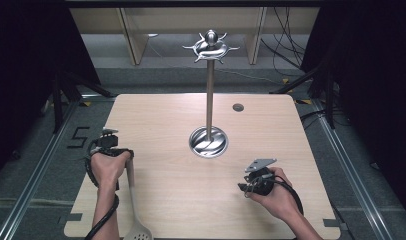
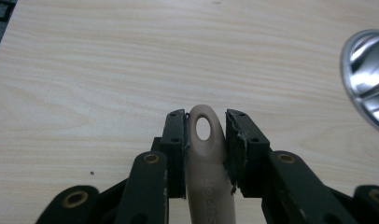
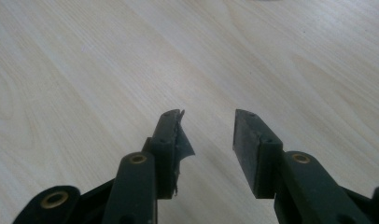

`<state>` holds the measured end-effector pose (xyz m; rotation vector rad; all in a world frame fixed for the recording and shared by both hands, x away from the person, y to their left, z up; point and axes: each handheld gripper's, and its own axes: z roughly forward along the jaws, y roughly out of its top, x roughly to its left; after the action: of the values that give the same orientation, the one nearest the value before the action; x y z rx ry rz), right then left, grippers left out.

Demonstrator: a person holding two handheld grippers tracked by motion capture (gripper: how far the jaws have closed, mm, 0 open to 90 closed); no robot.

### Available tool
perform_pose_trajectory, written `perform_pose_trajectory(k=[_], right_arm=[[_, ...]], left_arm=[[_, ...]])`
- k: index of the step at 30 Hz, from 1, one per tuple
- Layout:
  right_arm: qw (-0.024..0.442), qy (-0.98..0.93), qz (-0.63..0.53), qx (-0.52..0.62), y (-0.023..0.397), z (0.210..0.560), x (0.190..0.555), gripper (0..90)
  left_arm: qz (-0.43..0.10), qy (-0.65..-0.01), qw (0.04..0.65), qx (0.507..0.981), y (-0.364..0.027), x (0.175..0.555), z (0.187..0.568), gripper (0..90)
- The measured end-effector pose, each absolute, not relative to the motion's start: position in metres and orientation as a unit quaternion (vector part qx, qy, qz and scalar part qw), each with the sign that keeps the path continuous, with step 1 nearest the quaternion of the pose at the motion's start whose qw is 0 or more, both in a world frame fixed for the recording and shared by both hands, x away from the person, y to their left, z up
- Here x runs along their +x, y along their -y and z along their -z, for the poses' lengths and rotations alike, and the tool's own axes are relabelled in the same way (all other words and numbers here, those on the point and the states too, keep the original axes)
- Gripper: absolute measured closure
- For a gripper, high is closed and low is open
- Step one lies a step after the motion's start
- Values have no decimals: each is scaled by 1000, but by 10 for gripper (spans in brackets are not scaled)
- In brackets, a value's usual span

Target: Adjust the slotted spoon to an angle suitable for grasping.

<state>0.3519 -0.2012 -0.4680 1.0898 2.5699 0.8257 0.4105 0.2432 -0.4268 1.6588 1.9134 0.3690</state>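
High view first: the left gripper (image 1: 109, 145) sits at the near left of the table (image 1: 161, 200), its hand wrapped round the body, and a beige slotted spatula (image 1: 135, 210) trails back from it toward the near edge, slotted head hanging at the table's lip; the right gripper (image 1: 256, 181) waits at the near right, well apart from everything; between and beyond them stands the steel utensil stand (image 1: 209, 90), round base (image 1: 208, 142) mid-table, hooks (image 1: 211, 48) up at the crown.

Left gripper view now: jaws clamped on the spatula handle (image 2: 207, 154) right at its tip, the hanging hole (image 2: 202, 128) poking just past the pads; right gripper view: jaws parted, nothing between them, bare wood ahead.

Looks like the hole is bound for one of those hooks; here's the worry: the grip is at the very end, so the long head could swing or twist in the pads on the lift; the pads crowd the hole, so a hook may foul them; and a knock on that tall pole could tip the stand.
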Motion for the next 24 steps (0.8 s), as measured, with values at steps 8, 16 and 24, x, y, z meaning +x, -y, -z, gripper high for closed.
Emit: perform_pose_trajectory(k=[8, 16, 24], right_arm=[[111, -877, -283, 372, 200, 468, 352, 616], [113, -877, -288, 367, 201, 466, 351, 611], [123, -876, -296, 362, 200, 469, 352, 603]], left_arm=[[-158, -684, 363, 612, -245, 390, 403, 691], [-179, -658, 421, 599, -244, 371, 377, 693], [-197, -622, 470, 594, -246, 359, 362, 694]])
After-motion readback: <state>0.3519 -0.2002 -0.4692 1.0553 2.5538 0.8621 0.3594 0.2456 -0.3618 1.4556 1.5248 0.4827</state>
